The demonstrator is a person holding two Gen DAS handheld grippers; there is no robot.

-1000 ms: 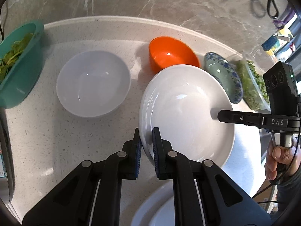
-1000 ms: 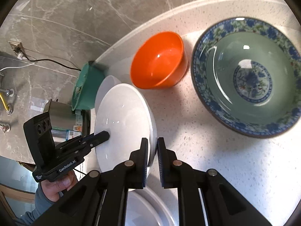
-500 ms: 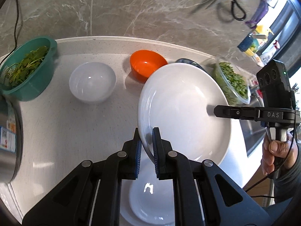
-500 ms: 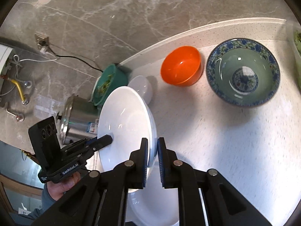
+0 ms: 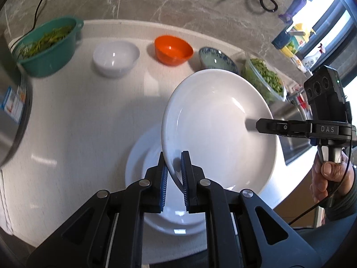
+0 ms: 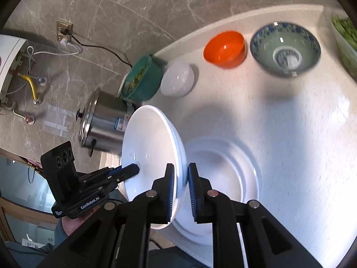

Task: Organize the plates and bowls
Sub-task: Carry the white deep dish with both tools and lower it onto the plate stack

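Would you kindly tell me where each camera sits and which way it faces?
Left wrist: on the left hand-held gripper, looking along its fingers across the counter to the wall; the right hand shows.
Right wrist: on the right hand-held gripper, facing the counter and left wall; the left hand shows.
Shared: the plate both grip, a second plate below, the orange bowl.

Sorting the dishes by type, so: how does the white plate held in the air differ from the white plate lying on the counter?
The held white plate is tilted and off the counter, gripped at opposite rims by the left tongs and right tongs; the counter plate lies flat and untouched. The held one partly hides the counter plate in the left wrist view. Both are plain white, round and look empty.
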